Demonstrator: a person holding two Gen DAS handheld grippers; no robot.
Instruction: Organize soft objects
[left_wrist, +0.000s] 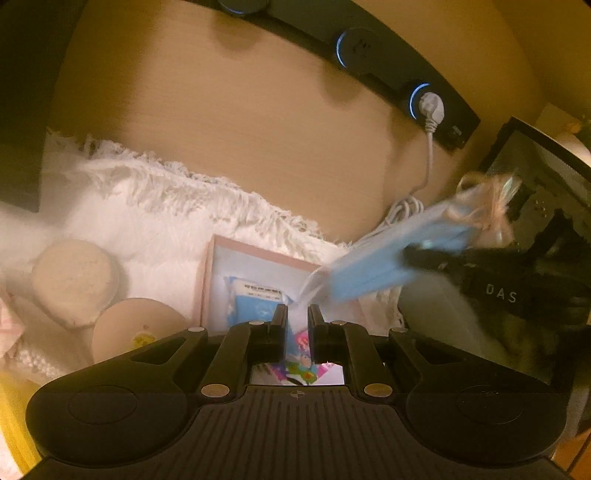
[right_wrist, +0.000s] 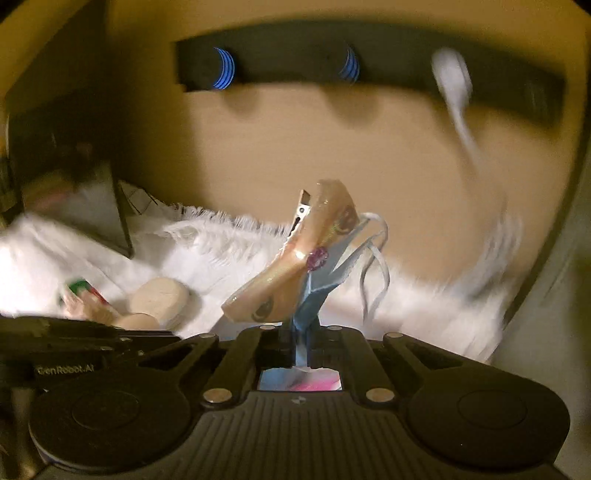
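Note:
My right gripper (right_wrist: 298, 334) is shut on a blue face mask (right_wrist: 317, 291) that has a shiny peach hair clip (right_wrist: 291, 266) clipped to it and white ear loops hanging. In the left wrist view the same mask (left_wrist: 384, 266) hangs from the right gripper's fingers (left_wrist: 424, 256), above and right of a pink-rimmed box (left_wrist: 255, 254) that holds a packaged blue mask (left_wrist: 255, 299). My left gripper (left_wrist: 297, 314) is low over that box, its jaws a narrow gap apart and empty. Everything lies on a white fluffy cloth (left_wrist: 147, 221).
Two round beige puffs (left_wrist: 75, 282) lie left of the box. A black power strip (left_wrist: 369, 59) with a white plug (left_wrist: 430, 105) and cable runs along the wooden wall. A dark case (left_wrist: 543, 192) stands at the right. A small red and green packet (right_wrist: 79, 290) lies at the left.

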